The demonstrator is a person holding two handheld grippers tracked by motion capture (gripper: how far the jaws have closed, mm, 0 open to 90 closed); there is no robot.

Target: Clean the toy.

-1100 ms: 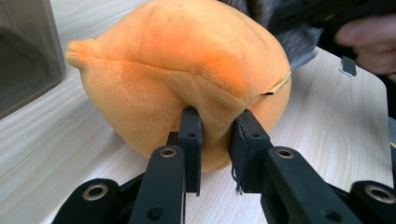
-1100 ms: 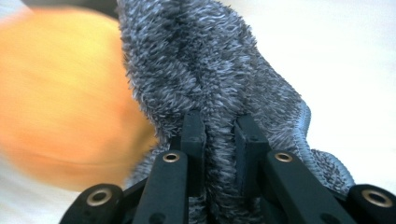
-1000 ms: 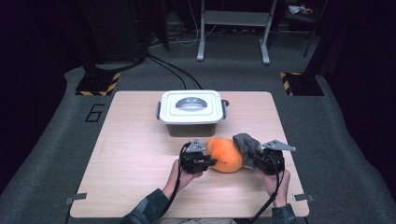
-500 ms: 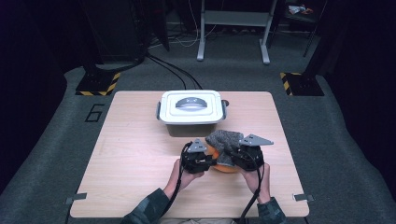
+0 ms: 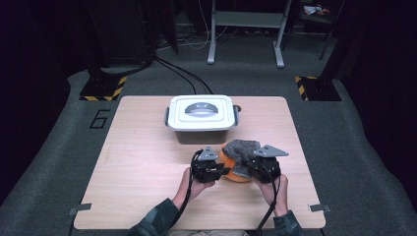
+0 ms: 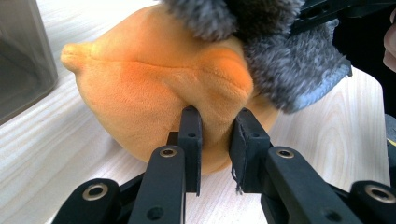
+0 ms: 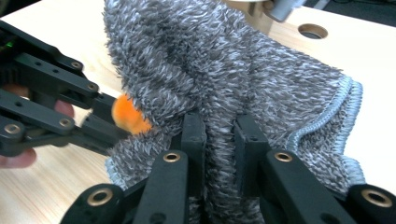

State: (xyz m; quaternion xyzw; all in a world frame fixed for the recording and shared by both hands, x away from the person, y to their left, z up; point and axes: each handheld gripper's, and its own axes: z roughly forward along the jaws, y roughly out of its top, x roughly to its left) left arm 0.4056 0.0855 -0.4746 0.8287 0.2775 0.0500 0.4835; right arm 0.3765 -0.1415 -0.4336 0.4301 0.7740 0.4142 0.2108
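Pinching a fold of the orange plush toy, the left gripper is steadying it on the wooden table near the lidded container, while the right gripper is clamping the grey fuzzy cloth, draping it over the toy.

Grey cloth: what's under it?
The grey cloth, pinched by the right gripper, drapes over the orange plush toy, which the left gripper pinches. The toy's top is covered; its lower front and side show.
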